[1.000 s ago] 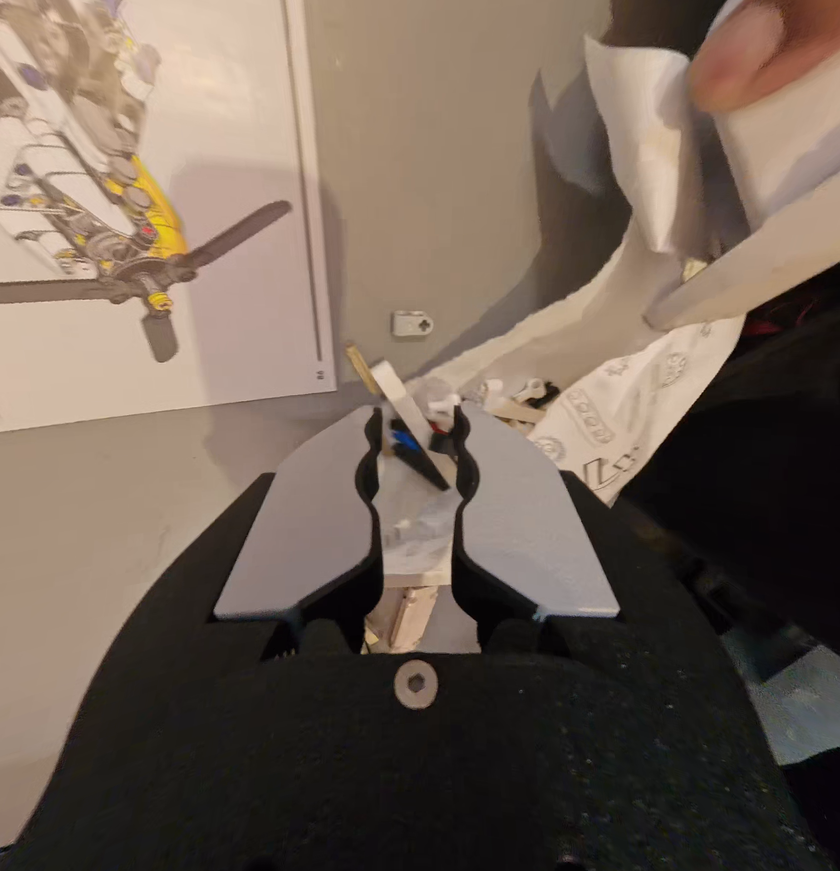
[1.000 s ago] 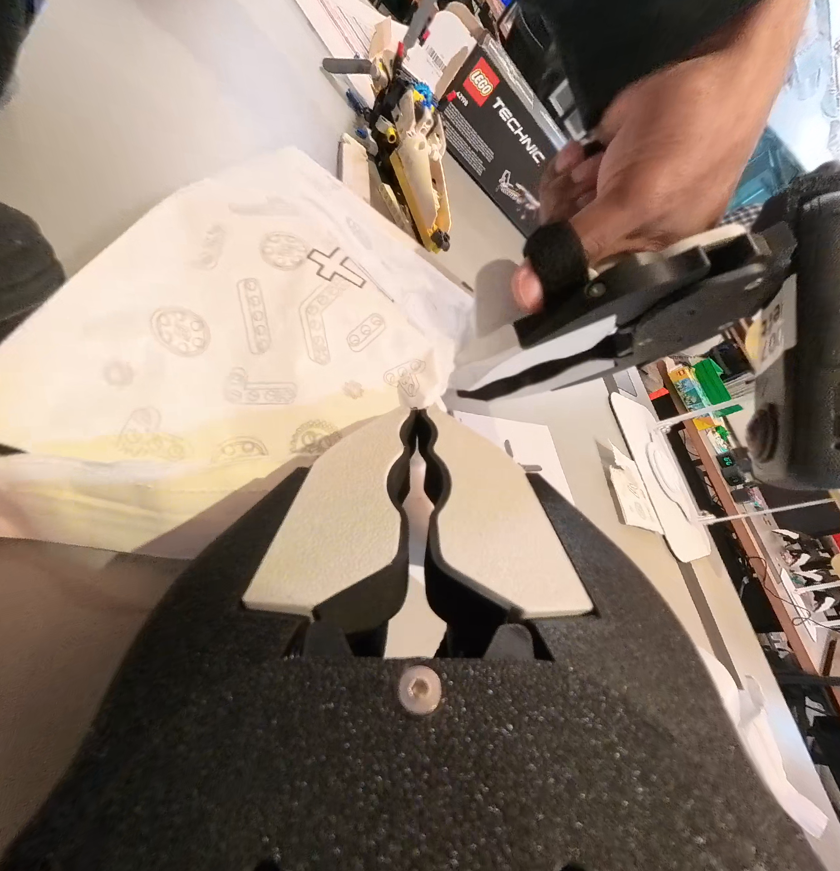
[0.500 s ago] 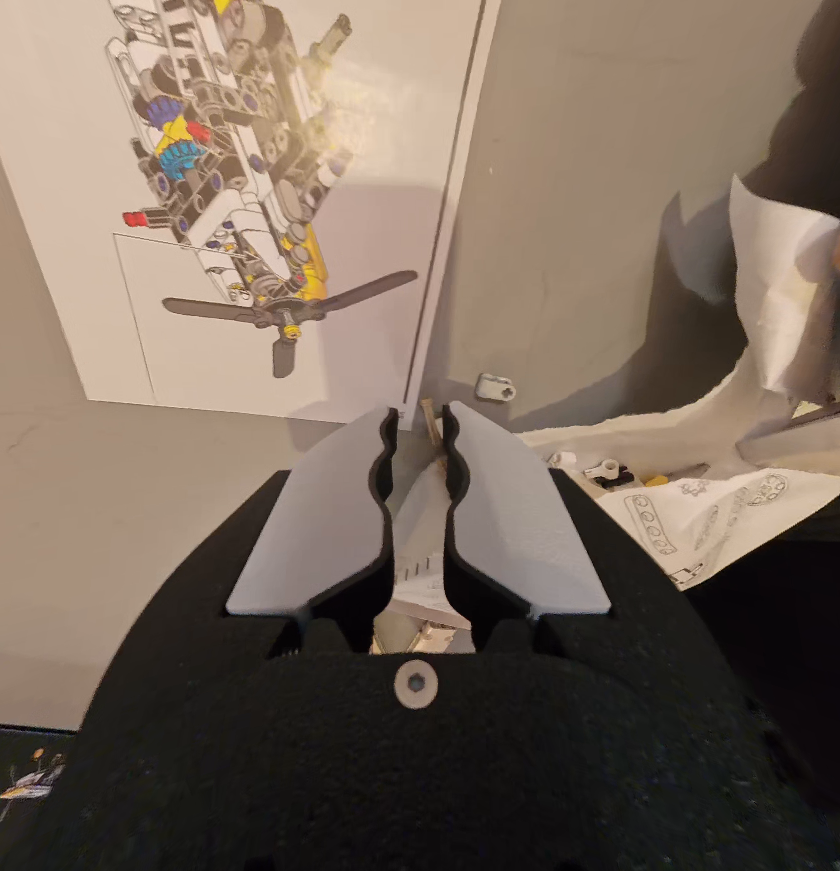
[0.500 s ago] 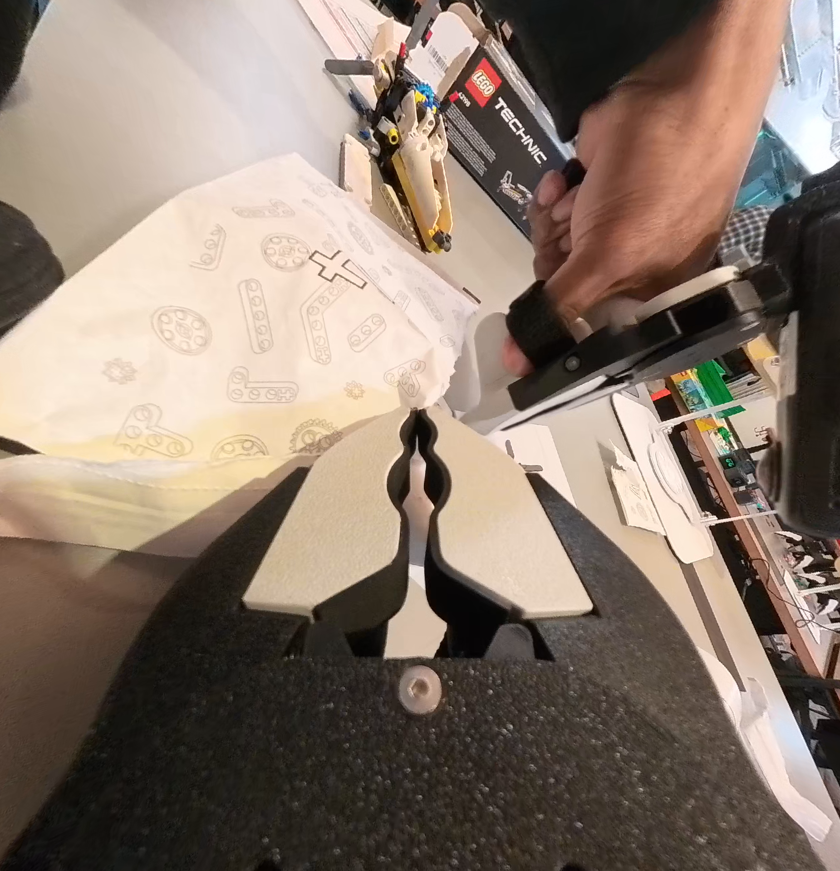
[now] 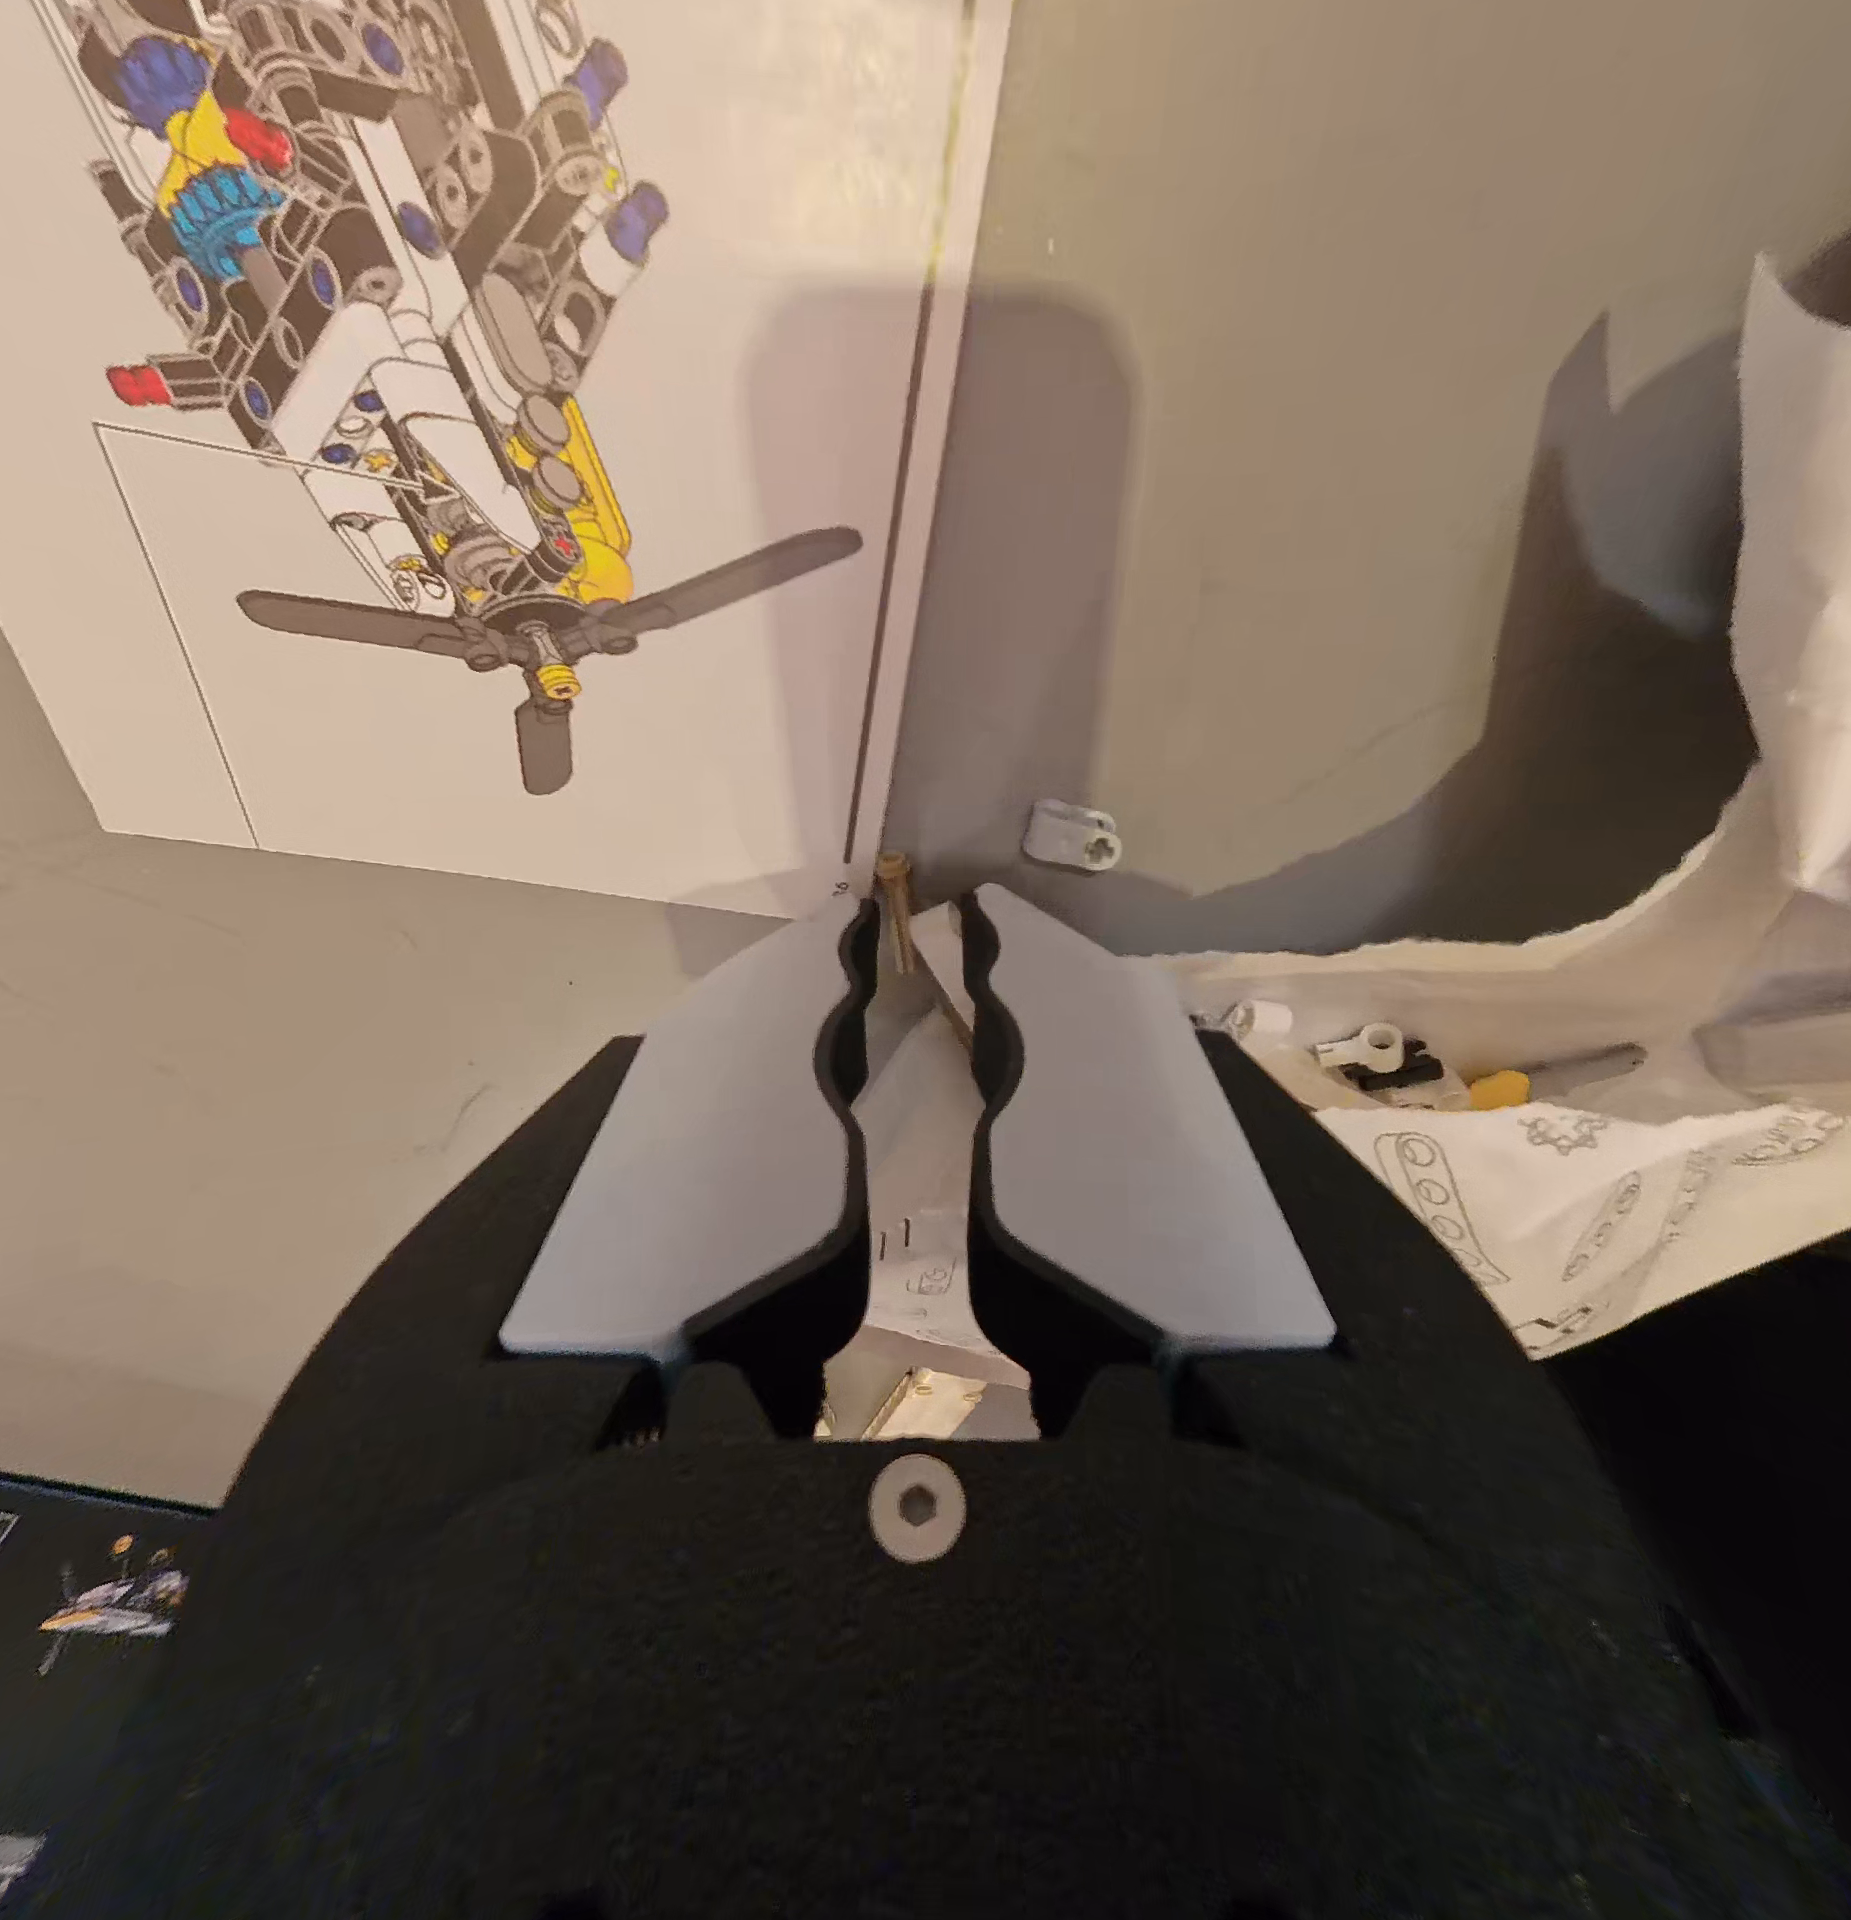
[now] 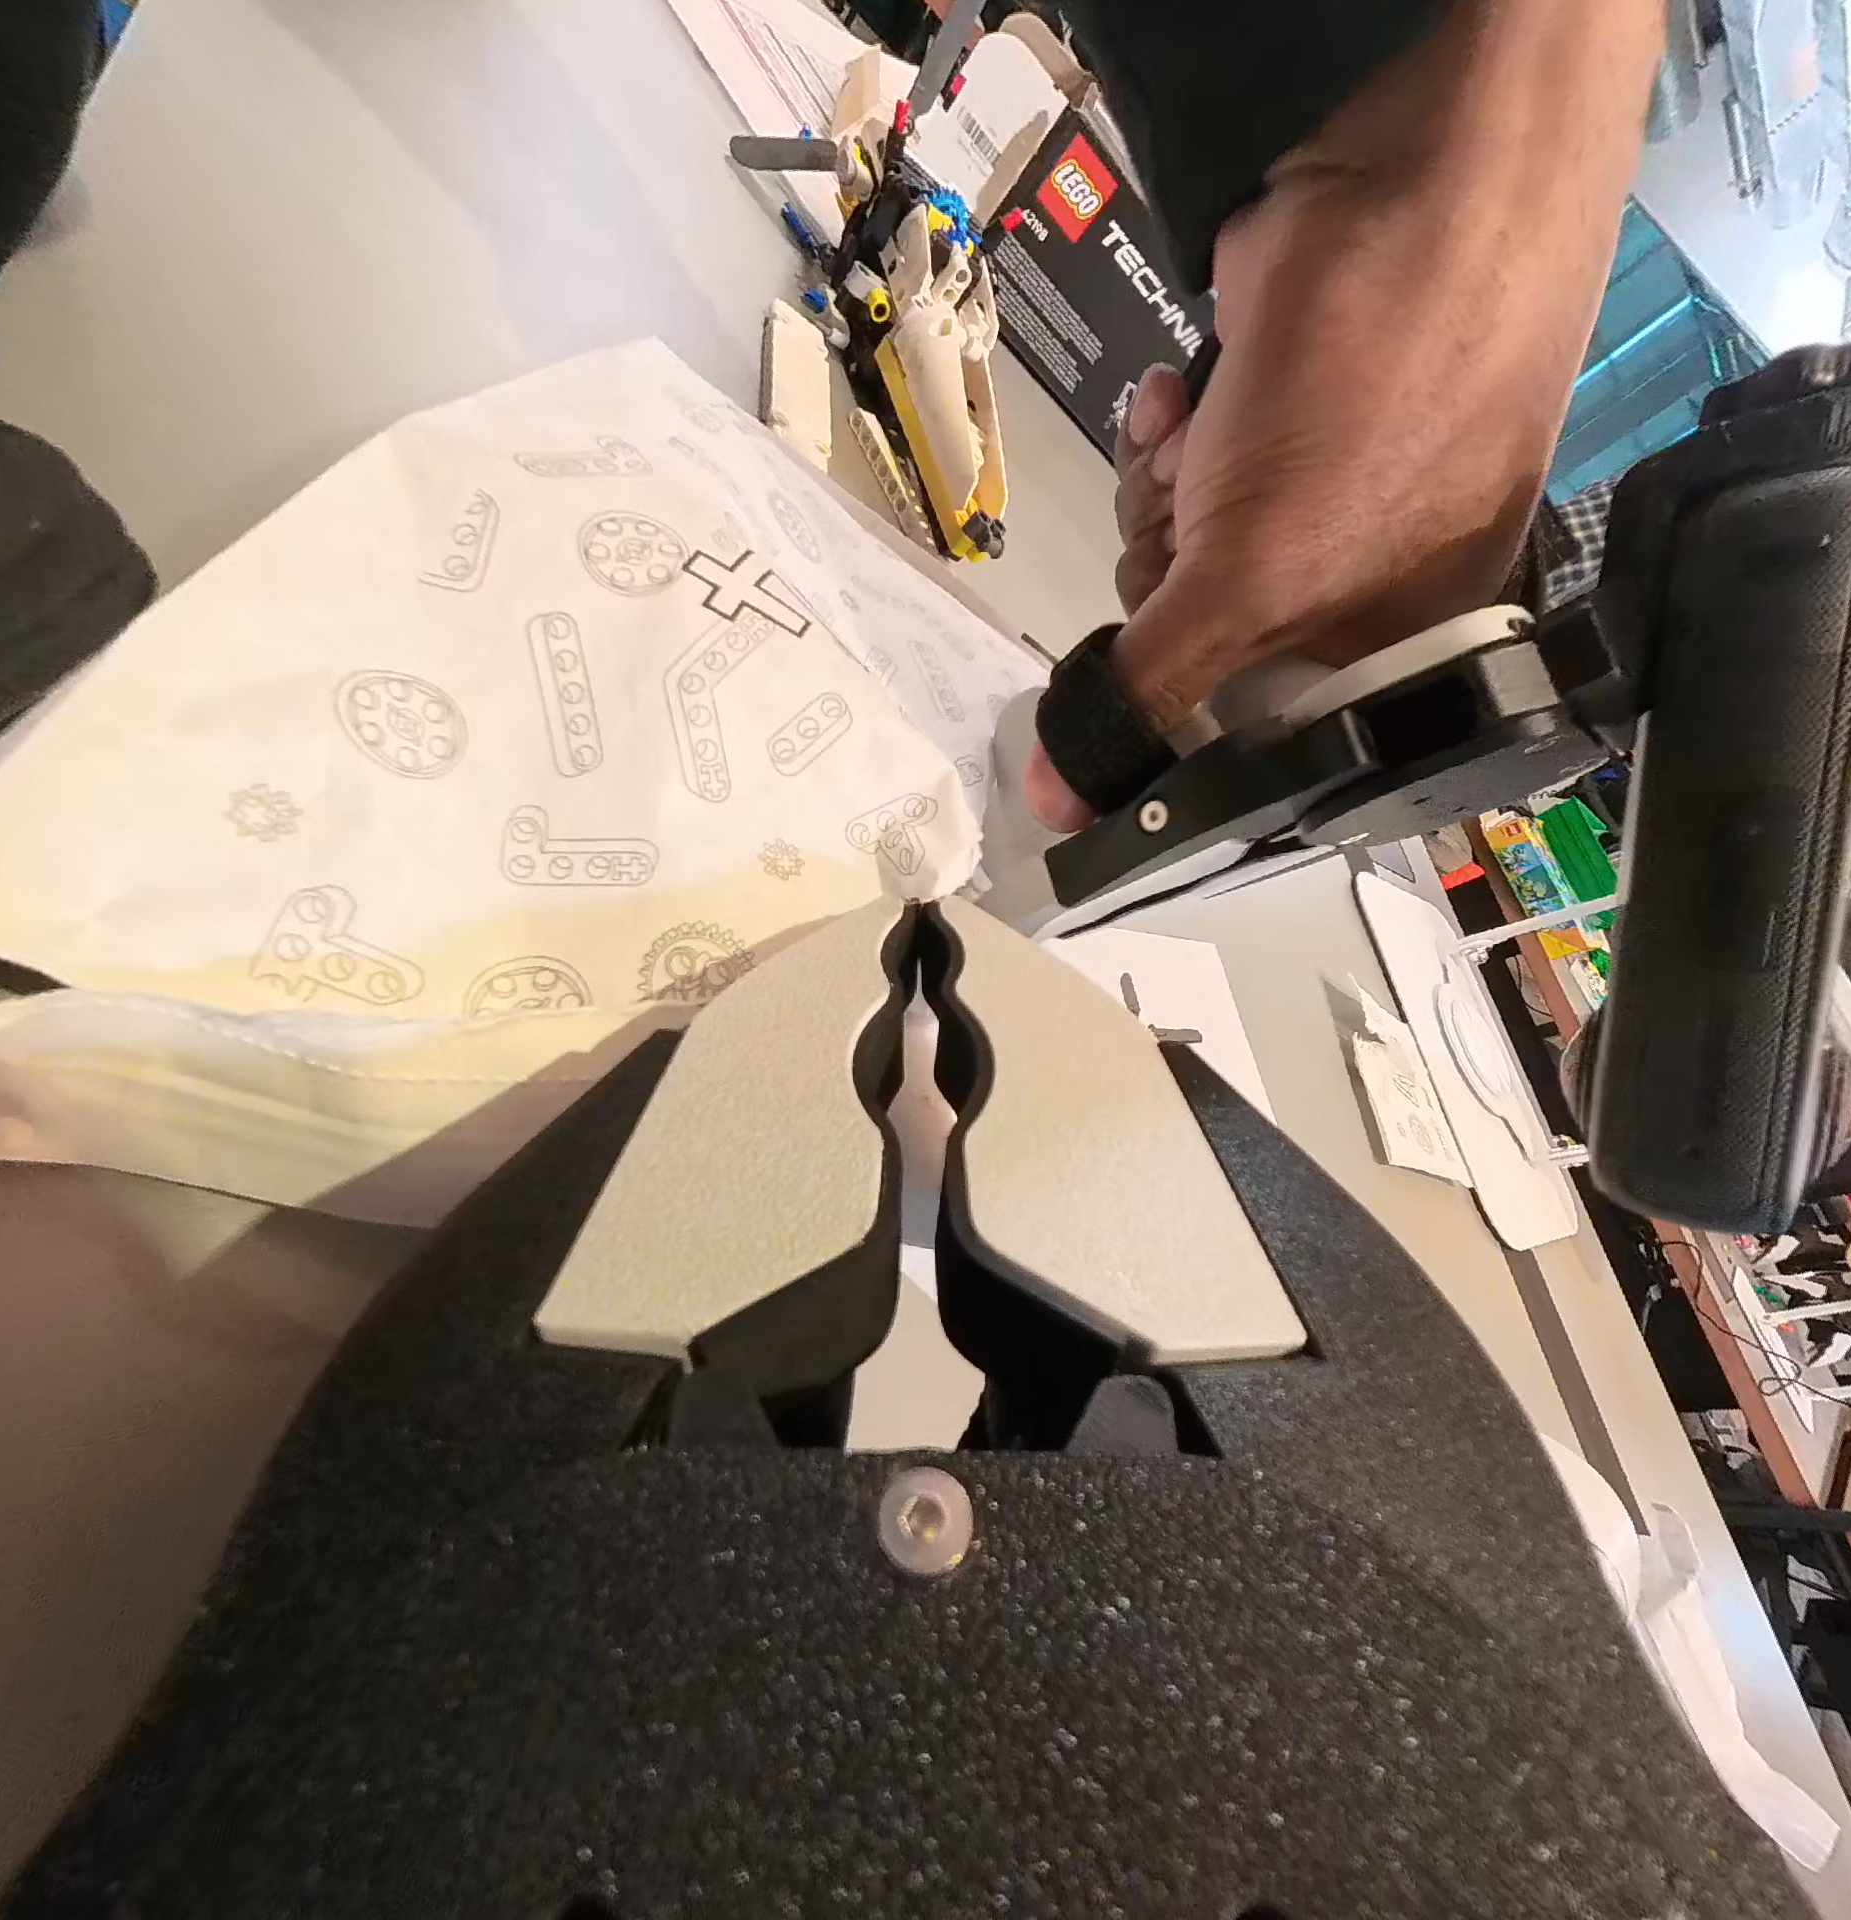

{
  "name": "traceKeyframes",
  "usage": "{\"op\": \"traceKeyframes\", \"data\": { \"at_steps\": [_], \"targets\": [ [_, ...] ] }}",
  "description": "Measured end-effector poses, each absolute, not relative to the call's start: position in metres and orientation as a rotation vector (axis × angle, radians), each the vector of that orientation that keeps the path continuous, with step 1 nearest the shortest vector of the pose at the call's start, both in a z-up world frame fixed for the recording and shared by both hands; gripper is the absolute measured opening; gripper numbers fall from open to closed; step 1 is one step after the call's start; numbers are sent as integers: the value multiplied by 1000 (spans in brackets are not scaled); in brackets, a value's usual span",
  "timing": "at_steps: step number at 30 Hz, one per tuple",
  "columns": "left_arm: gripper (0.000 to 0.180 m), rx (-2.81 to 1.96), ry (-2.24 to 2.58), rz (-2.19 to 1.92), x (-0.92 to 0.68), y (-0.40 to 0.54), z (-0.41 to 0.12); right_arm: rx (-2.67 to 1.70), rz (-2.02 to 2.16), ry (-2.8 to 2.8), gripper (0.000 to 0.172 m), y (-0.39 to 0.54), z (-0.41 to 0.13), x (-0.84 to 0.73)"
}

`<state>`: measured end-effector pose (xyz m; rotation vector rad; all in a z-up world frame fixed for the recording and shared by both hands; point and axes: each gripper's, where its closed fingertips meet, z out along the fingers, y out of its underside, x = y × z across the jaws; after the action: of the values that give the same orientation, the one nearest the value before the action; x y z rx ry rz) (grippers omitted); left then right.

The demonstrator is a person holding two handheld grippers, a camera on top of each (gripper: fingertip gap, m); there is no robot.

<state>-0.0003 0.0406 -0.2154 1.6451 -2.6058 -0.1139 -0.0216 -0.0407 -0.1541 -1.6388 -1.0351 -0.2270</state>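
The right tool (image 6: 919, 912) is pressed together on a torn corner of the white paper bag (image 6: 485, 675), which is printed with outlines of parts. The corner is held up, so the bag's open side gapes toward the left tool (image 5: 916, 914). Small loose pieces (image 5: 1378, 1049) lie in the bag's mouth on the tabletop (image 5: 225, 1091).

The left tool, gripped by a hand (image 6: 1316, 468), stands narrowly parted. A flat white piece (image 5: 916, 1101) fills the gap, with a tan pin (image 5: 897, 914) at the tips. It appears nipped, though pad contact is not plain.

A grey connector (image 5: 1072, 836) lies just beyond, beside the open instruction booklet (image 5: 692, 312). A partly built model (image 6: 921, 301) and a black box (image 6: 1097, 270) sit farther off.
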Motion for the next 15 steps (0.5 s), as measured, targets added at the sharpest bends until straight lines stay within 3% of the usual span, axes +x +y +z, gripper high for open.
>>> {"op": "traceKeyframes", "data": {
  "at_steps": [5, 15],
  "targets": [
    [6, 1629, -2691, -166, 3, 44, -216, -1640, -228, -1036, 0, -41, -154, -22],
    [5, 1389, -2667, 92, -12, 24, -202, -1640, -228, -1033, 0, -40, -154, -21]
  ]
}}
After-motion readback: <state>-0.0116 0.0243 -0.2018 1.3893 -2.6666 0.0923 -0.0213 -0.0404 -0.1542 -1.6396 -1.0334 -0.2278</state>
